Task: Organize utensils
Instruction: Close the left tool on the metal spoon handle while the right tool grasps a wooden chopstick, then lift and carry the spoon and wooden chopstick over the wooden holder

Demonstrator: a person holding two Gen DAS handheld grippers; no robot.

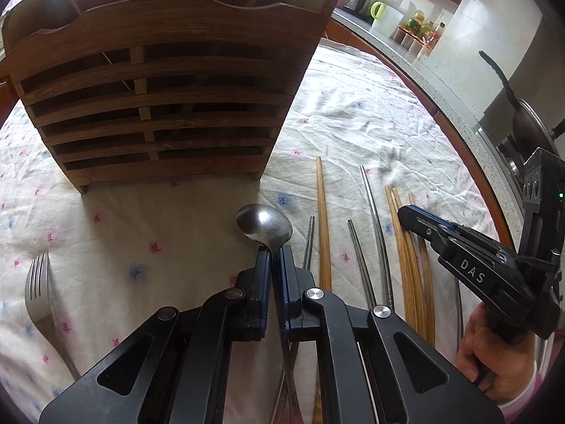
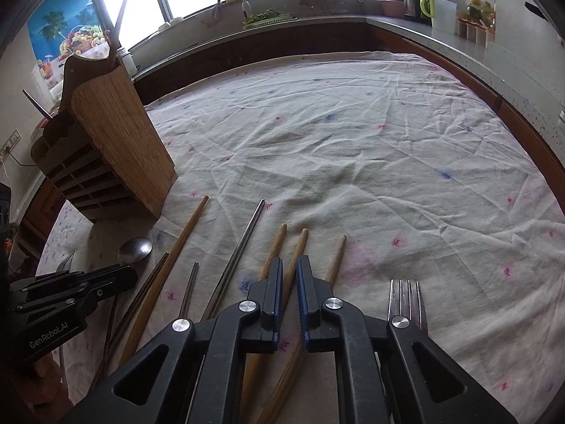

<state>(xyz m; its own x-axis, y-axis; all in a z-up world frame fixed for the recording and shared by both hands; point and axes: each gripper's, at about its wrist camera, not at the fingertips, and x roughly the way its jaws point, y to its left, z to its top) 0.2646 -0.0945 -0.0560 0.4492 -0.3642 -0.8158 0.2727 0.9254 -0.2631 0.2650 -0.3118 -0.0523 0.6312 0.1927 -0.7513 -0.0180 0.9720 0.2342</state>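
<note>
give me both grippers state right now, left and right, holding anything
left gripper: jaws closed on the metal spoon at its neck.
right gripper: jaws closed on a wooden chopstick.

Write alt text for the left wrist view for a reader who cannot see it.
The left claw is shut on the neck of a metal spoon over a flowered tablecloth, in front of a slatted wooden utensil holder. Chopsticks lie to its right under the right claw, a fork to its left.
</note>
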